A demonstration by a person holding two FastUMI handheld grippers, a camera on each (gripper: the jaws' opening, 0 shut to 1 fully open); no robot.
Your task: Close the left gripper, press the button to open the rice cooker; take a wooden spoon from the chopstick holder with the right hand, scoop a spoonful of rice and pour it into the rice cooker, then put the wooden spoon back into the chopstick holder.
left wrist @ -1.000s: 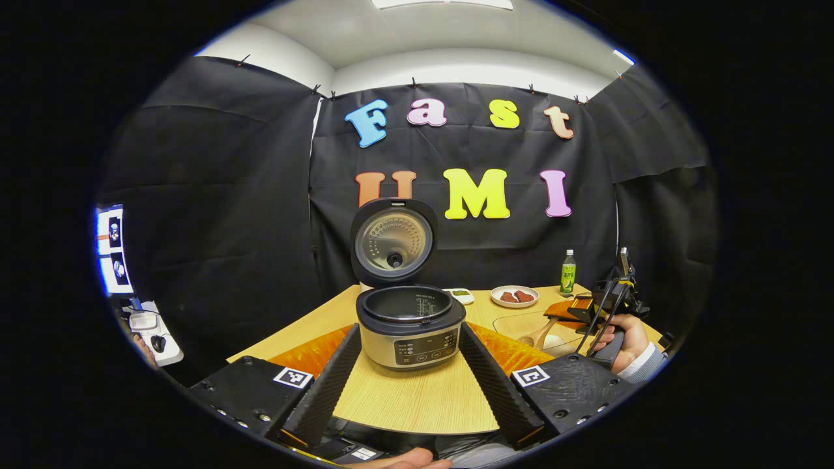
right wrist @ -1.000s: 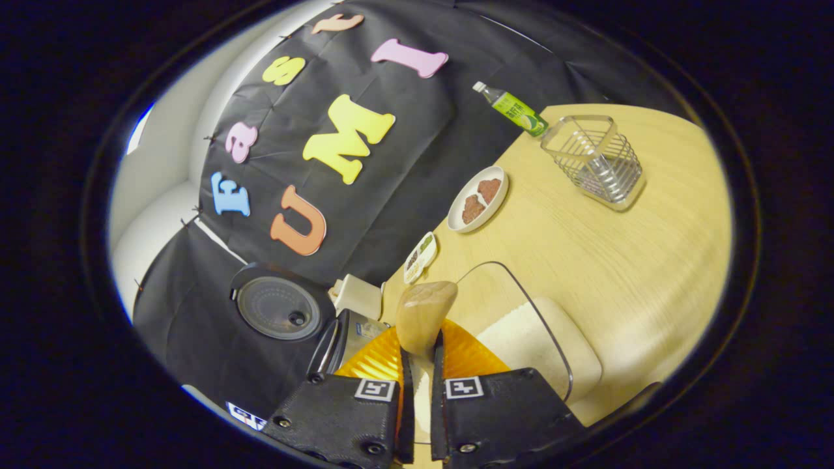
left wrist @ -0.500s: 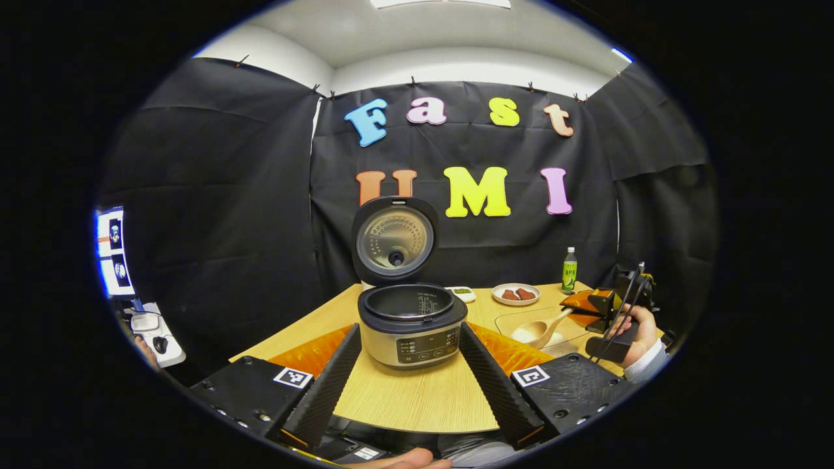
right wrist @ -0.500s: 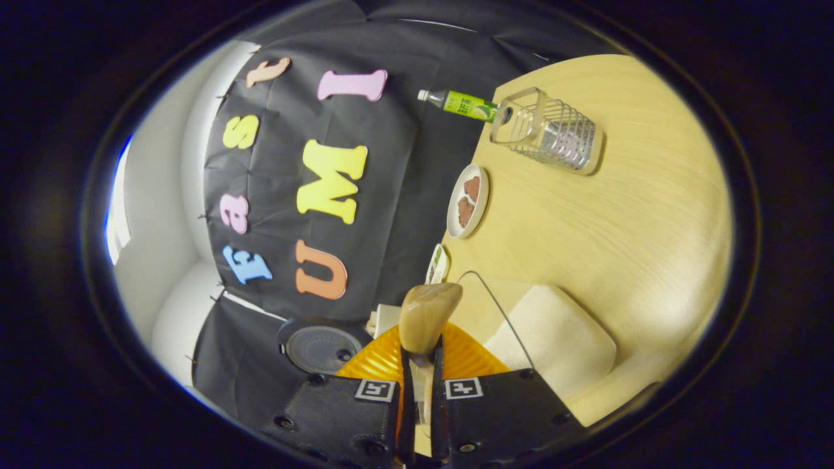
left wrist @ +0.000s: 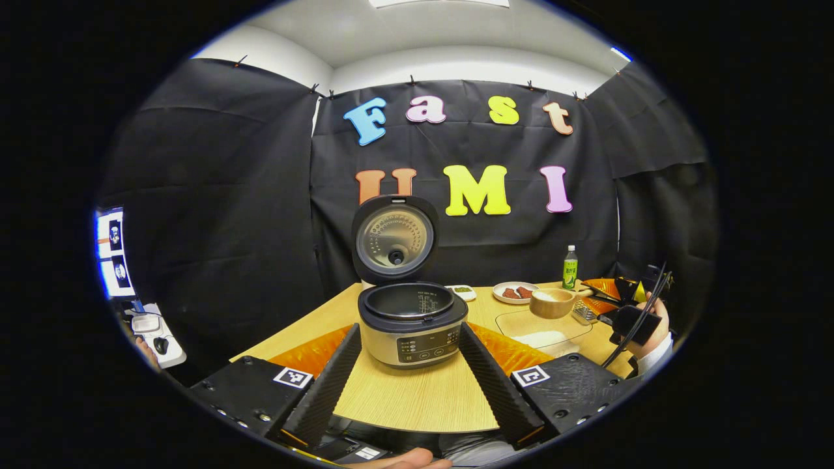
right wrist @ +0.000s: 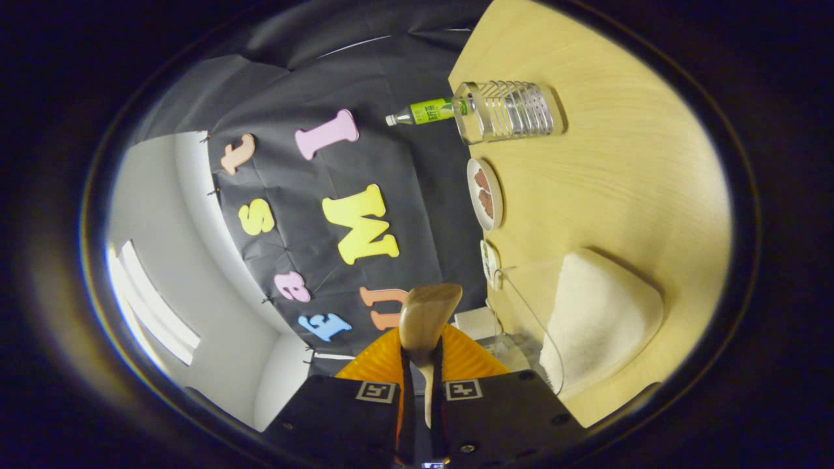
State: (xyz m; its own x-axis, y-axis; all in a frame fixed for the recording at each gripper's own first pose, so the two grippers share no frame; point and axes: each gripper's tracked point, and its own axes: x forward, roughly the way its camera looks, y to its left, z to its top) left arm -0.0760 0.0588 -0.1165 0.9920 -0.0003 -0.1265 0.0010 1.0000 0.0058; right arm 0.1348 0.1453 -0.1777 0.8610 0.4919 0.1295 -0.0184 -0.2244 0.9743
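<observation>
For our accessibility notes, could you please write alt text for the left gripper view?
An open rice cooker stands on a wooden table between the left gripper's spread fingers. To the right, the right gripper holds a spoon of rice above a clear rice container.

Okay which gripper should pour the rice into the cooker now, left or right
Right. The right gripper is shut on the wooden spoon, which holds rice above the glass dish. The left gripper is open, empty, facing the open rice cooker.
</observation>
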